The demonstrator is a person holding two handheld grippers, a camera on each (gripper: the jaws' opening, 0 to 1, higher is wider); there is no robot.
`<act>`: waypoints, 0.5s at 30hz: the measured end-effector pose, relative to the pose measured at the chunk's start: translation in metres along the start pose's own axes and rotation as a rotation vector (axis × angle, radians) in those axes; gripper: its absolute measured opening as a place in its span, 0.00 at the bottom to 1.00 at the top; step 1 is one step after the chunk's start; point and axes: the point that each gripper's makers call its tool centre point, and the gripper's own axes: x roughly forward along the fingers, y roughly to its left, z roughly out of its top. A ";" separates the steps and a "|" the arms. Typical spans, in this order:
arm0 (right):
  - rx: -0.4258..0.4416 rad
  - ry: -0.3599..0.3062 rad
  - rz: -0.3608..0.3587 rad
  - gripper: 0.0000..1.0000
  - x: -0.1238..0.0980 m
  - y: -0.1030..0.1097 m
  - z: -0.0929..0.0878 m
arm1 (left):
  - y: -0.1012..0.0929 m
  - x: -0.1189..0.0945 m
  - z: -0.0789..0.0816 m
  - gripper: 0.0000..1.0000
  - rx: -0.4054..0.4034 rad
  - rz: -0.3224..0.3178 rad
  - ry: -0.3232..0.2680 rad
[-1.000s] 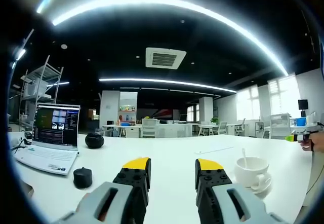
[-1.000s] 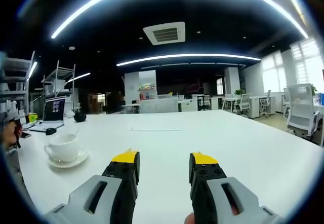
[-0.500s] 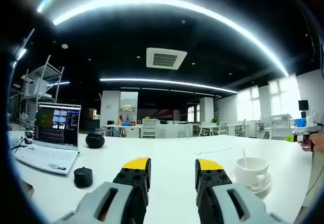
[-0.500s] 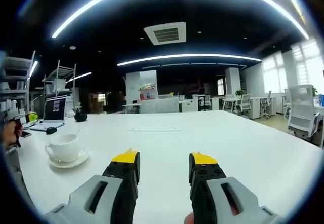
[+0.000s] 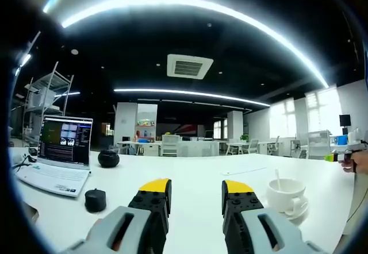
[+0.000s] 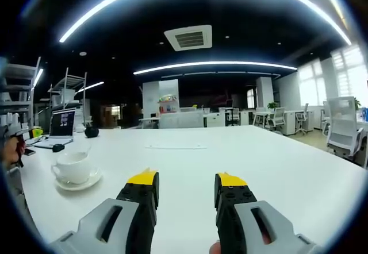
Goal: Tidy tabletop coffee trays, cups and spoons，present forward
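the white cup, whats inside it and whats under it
A spoon stands in the white cup, its handle rising above the rim; the cup wall hides its bowl and any liquid. Under the cup is a white saucer on the white table.

Layout-wise, in your left gripper view the white ceramic cup (image 5: 286,189) sits on its white round saucer (image 5: 296,208) on the big white table (image 5: 195,179), just right of your left gripper (image 5: 195,192), with a white spoon (image 5: 278,177) standing in the cup. Over on the left you've got the open silver laptop (image 5: 57,159); a small black round puck (image 5: 95,199) lies in front of it and a black rounded speaker-like thing (image 5: 108,159) sits just to its right, further back.

In your right gripper view, the cup (image 6: 72,167) and saucer (image 6: 79,181) land left of your right gripper (image 6: 185,185), laptop (image 6: 62,124) far behind them.
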 end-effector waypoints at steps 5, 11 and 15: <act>0.000 -0.001 0.000 0.39 0.000 0.001 0.001 | 0.001 0.000 0.001 0.37 -0.001 0.001 -0.002; 0.003 -0.007 0.000 0.39 -0.001 0.001 0.001 | 0.001 0.000 0.001 0.37 -0.004 0.004 -0.005; 0.004 -0.013 -0.002 0.39 -0.003 0.001 0.003 | 0.000 0.000 0.002 0.37 -0.004 0.002 -0.007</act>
